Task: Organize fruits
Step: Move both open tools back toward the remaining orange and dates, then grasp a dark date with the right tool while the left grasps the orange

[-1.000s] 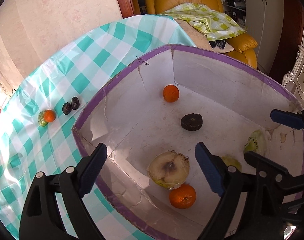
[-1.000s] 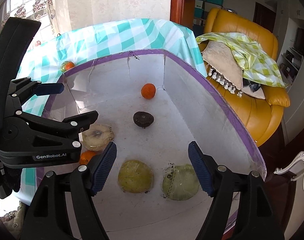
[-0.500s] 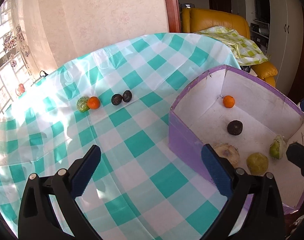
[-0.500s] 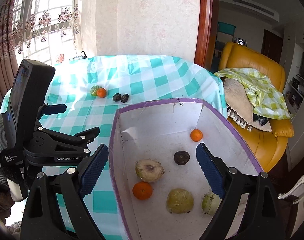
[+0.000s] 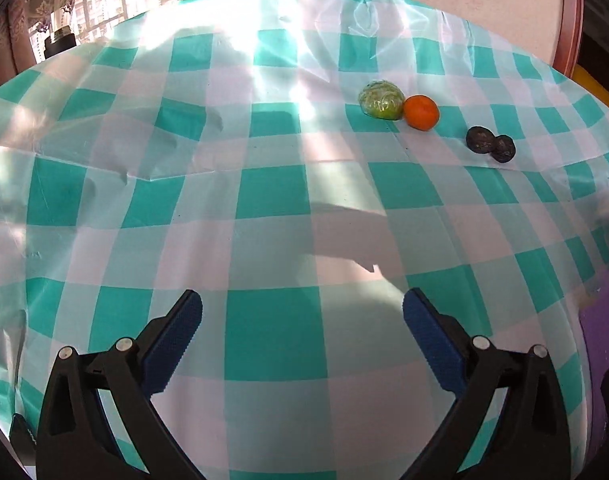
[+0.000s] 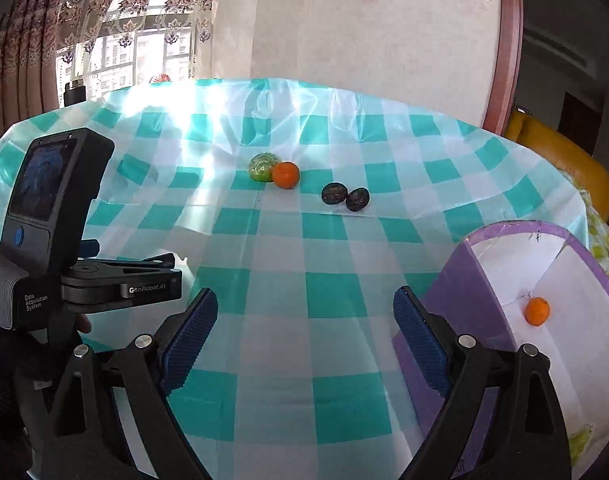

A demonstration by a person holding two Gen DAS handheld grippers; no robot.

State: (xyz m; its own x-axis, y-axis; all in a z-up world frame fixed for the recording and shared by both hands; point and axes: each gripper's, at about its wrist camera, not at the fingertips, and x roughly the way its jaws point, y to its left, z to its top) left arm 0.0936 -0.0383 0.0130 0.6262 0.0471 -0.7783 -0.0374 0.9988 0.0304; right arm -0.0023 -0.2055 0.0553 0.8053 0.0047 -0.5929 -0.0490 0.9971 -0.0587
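On the green-checked tablecloth (image 5: 272, 200) lie a wrapped green fruit (image 5: 381, 100), an orange (image 5: 421, 112) touching it, and two dark fruits (image 5: 490, 143) side by side. They also show in the right wrist view: green fruit (image 6: 263, 166), orange (image 6: 286, 175), dark fruits (image 6: 345, 196). The purple-rimmed white box (image 6: 516, 280) stands at the right and holds an orange (image 6: 537, 311). My left gripper (image 5: 302, 334) is open and empty above the cloth. My right gripper (image 6: 305, 328) is open and empty beside the box.
The left gripper's body (image 6: 64, 236) fills the left of the right wrist view. A window with curtains (image 6: 116, 32) is behind the table. A yellow armchair (image 6: 560, 160) stands at the far right. The box edge (image 5: 608, 320) sits at the right of the left wrist view.
Both grippers have pulled back out of the box and swung left over the tablecloth. The four fruits on the cloth are now ahead and closer. Both stay open.
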